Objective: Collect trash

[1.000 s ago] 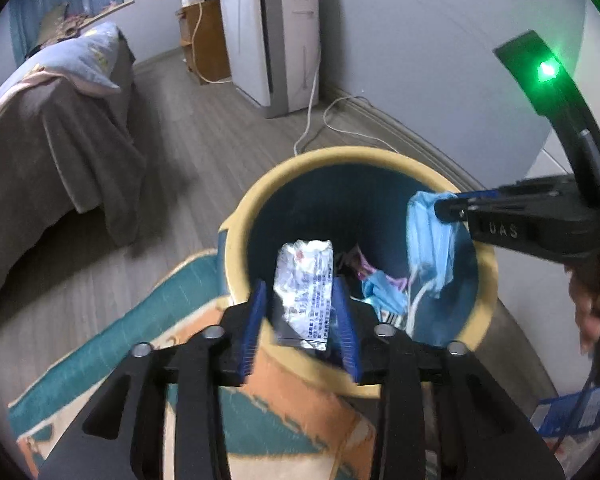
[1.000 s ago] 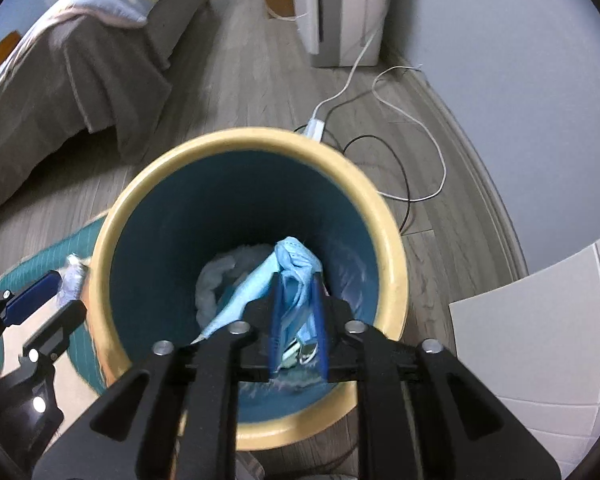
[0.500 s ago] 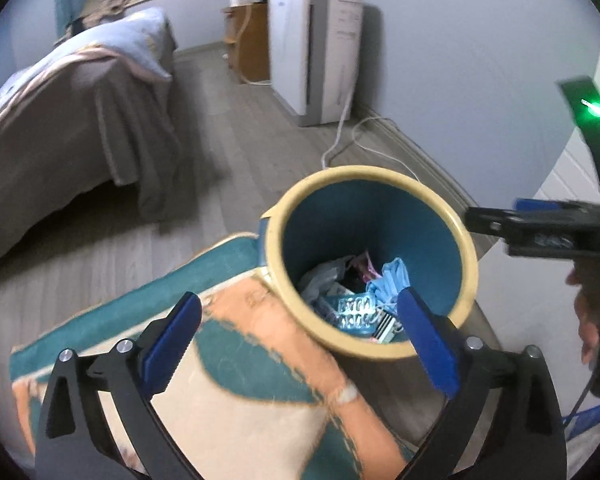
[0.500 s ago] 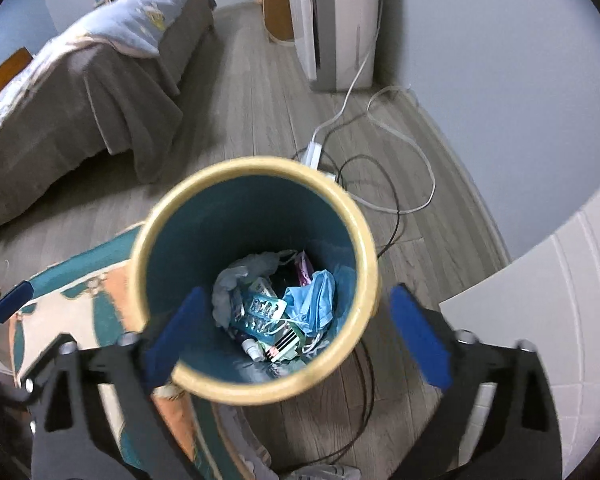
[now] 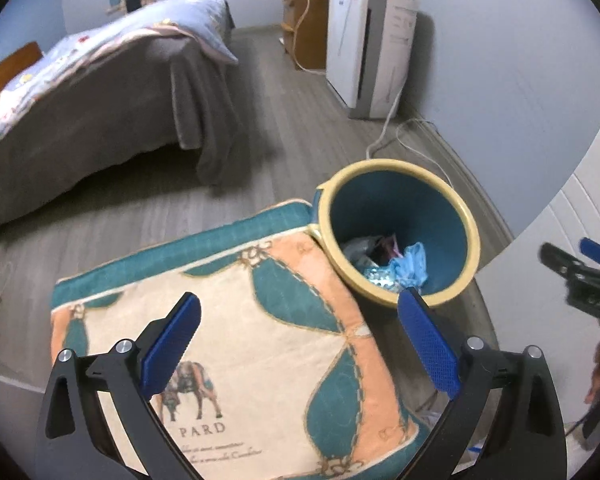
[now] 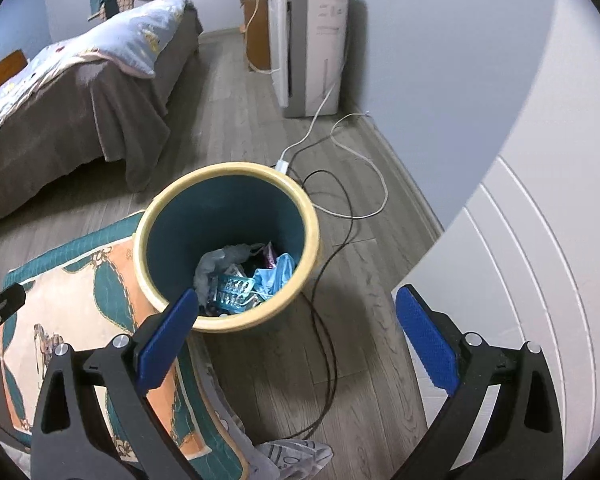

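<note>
A teal bin with a yellow rim (image 5: 470,224) (image 6: 148,216) stands on the wood floor by a patterned rug. In it lie a blue face mask (image 5: 412,264) (image 6: 278,274), a foil blister pack (image 6: 234,292) (image 5: 380,278) and other scraps. My left gripper (image 5: 300,340) is open and empty, above the rug, left of the bin. My right gripper (image 6: 298,334) is open and empty, above the bin's near right side; it also shows at the right edge of the left wrist view (image 5: 580,272).
The rug (image 5: 260,340) (image 6: 80,300) lies left of the bin. Cables (image 6: 340,208) run over the floor behind the bin to a white appliance (image 6: 312,44). A bed (image 5: 100,100) stands far left. A white panel (image 6: 520,280) is at the right. Crumpled cloth (image 6: 292,456) lies near.
Both grippers opened and dropped the foil pack and the face mask into the bin. Both then pulled up and back from the bin.
</note>
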A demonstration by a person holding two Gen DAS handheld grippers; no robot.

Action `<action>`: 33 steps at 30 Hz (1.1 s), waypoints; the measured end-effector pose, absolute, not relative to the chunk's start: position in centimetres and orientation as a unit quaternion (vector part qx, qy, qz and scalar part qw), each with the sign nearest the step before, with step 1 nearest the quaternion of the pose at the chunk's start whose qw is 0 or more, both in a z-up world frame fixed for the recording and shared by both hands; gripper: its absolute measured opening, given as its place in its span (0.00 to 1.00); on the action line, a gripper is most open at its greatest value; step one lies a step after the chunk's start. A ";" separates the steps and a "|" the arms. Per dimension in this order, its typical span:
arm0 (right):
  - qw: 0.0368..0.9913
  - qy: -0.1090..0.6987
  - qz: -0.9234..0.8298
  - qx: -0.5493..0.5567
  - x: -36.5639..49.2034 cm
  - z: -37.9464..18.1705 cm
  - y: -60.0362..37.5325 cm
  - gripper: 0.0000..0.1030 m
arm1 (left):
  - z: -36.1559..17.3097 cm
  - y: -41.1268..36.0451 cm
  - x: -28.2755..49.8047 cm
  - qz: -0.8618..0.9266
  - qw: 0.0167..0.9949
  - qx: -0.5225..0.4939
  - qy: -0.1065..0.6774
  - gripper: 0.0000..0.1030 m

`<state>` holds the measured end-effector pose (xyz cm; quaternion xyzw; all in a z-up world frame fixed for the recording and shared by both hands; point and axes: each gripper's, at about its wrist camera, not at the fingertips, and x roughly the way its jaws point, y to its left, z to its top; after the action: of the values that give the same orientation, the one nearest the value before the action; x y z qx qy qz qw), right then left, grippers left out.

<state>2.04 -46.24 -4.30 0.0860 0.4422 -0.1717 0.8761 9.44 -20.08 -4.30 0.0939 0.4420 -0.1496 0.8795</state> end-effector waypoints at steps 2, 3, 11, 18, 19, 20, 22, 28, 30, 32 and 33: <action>0.880 0.433 -0.175 0.087 1.2 -4.2 -46.2 0.94 | -4.2 -20.0 9.1 -0.144 0.889 0.104 0.423 0.95; 0.882 0.429 -0.174 0.090 1.0 -4.1 -46.1 0.94 | -4.2 -20.1 9.0 -0.141 0.892 0.110 0.415 0.95; 0.890 0.417 -0.169 0.075 1.4 -4.0 -45.0 0.94 | -4.2 -21.1 8.5 -0.168 0.900 0.149 0.373 0.95; 0.890 0.419 -0.167 0.063 1.8 -4.0 -44.3 0.94 | -3.7 -21.2 8.1 -0.183 0.898 0.144 0.373 0.95; 0.890 0.419 -0.167 0.063 1.8 -3.9 -44.2 0.94 | -3.6 -21.1 8.0 -0.184 0.899 0.144 0.371 0.95; 0.890 0.420 -0.168 0.062 1.8 -3.9 -44.2 0.94 | -3.6 -21.1 8.0 -0.184 0.899 0.144 0.370 0.95; 0.890 0.420 -0.169 0.061 1.9 -3.9 -44.2 0.94 | -3.5 -21.0 8.0 -0.187 0.898 0.141 0.372 0.95; 0.889 0.420 -0.173 0.058 2.0 -3.9 -44.3 0.94 | -3.2 -20.7 8.1 -0.193 0.897 0.130 0.375 0.95; 0.889 0.421 -0.173 0.056 2.0 -3.9 -44.3 0.94 | -3.2 -20.7 8.1 -0.193 0.897 0.130 0.375 0.95; 0.889 0.421 -0.174 0.054 2.0 -3.9 -44.2 0.94 | -3.2 -20.8 8.0 -0.193 0.897 0.130 0.376 0.95; 0.889 0.421 -0.173 0.054 2.0 -3.9 -44.2 0.94 | -3.2 -20.8 8.0 -0.195 0.897 0.130 0.375 0.95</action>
<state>1.96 -44.21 -3.85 0.0539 0.4207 -0.1730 0.8889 7.98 -20.76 -3.17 0.1299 0.3749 -0.1948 0.8970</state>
